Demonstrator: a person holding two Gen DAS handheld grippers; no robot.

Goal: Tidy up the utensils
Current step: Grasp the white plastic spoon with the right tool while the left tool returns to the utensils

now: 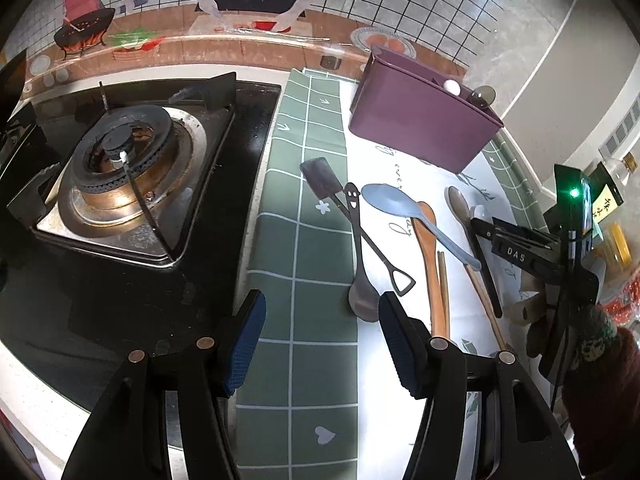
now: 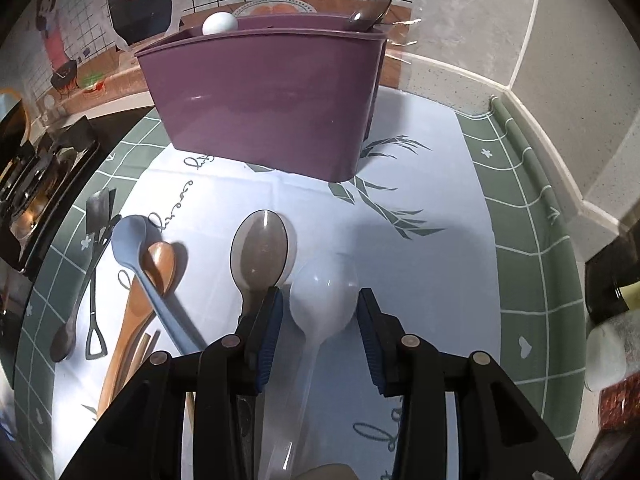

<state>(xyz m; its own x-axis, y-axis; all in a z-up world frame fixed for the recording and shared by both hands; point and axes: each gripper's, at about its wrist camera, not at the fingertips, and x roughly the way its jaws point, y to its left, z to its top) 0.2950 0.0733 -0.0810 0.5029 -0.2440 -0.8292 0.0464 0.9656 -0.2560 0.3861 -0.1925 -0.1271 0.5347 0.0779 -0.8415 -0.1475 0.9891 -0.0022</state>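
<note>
Right wrist view: right tongs [image 2: 320, 334] stand apart astride the white spoon [image 2: 324, 292], its long axis running 6 to 12; left tongs [image 1: 322, 344] gape empty.

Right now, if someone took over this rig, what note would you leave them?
Left tool: open, empty, above the mat near the black spoon.
Right tool: open, astride the white spoon, not gripping.
Bin: already holds two utensils.
Left on the mat: blue spoon, wooden spoon, grey spoon, white spoon, shovel spoon, chopsticks.
</note>
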